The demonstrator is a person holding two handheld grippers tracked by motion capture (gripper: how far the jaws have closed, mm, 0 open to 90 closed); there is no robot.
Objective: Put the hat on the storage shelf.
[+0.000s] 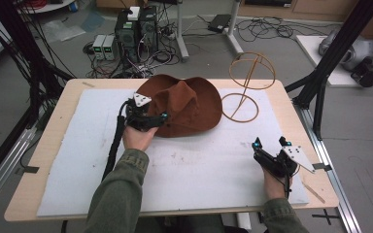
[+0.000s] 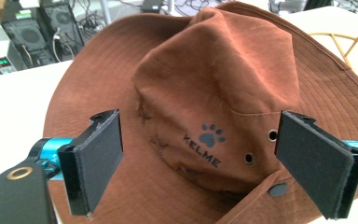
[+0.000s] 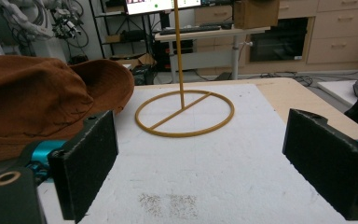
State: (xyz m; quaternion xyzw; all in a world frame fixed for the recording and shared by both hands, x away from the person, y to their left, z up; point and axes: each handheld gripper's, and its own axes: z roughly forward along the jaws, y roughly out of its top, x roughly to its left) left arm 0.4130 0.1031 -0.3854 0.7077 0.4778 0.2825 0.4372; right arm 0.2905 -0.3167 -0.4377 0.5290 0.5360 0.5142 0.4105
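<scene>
The left gripper (image 1: 151,118) sat at the near edge of the brown hat (image 1: 189,104), its jaws spread wide to either side of the crown and gripping nothing. The hat lay flat on the white mat (image 1: 77,160), just left of the wire hat stand (image 1: 246,85). The right gripper (image 1: 270,144) rested at the mat's right side, jaws wide and empty. Judging by this, the hat was probably meant for the stand; no lift had begun.

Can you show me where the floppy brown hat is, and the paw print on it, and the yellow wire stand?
Floppy brown fabric hat (image 1: 194,104), high view, crown.
Black paw print (image 2: 211,136), left gripper view, pad.
Yellow wire stand (image 3: 184,113), right gripper view, ring base's crossbar.
</scene>
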